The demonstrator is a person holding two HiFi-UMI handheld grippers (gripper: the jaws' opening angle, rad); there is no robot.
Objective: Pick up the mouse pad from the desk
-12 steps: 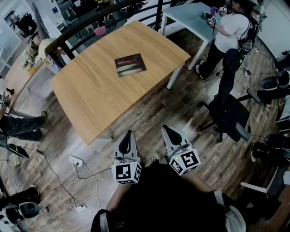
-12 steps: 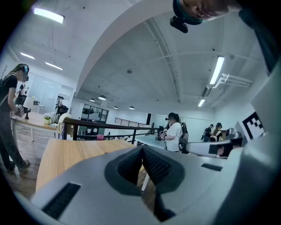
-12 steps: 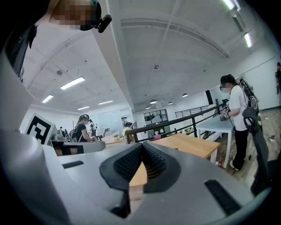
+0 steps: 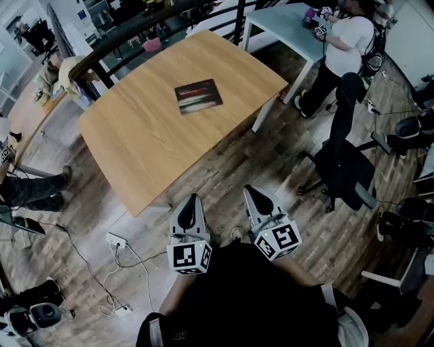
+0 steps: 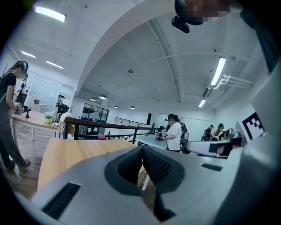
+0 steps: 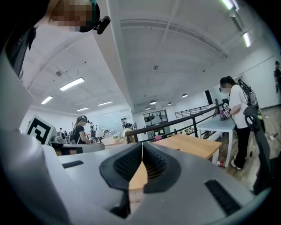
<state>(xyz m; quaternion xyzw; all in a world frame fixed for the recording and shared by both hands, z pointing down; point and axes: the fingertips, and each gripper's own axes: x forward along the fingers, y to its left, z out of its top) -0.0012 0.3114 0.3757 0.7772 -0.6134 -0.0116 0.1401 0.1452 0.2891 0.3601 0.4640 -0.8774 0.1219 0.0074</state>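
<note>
Mouse pad (image 4: 198,96): dark, rectangular, laid flat on the wooden desk (image 4: 135,149), towards the far middle of the top and clear of every edge. Nothing else is seen on the desk. The long axis is set roughly across the head view, its right end tilted slightly away.

Left gripper (image 4: 194,198): held low in front of the body, over the floor just short of the desk's near corner. Its jaws are pressed together, and nothing is found between them in the left gripper view (image 5: 142,147), where only the desk top is seen edge-on beyond.

Right gripper (image 4: 248,190): held beside the left one, likewise over the floor. Its jaws are closed pad to pad and empty in the right gripper view (image 6: 142,145).

Relation noted: the pad is placed well ahead of both grippers, with a broad stretch of bare desk top between. It lies almost straight ahead of the left gripper and ahead and to the left of the right one. The left is therefore judged the better aligned, though both are about equally far off. The pad is not touched by either tool.

Judgement entered: a reach forward over the desk edge is called for, and the jaws must be parted first. Being thin and flat, the pad is likely best taken by an edge.

Surroundings: office chair (image 4: 342,162) at right; person (image 4: 342,41) at a pale table (image 4: 285,20) beyond.
</note>
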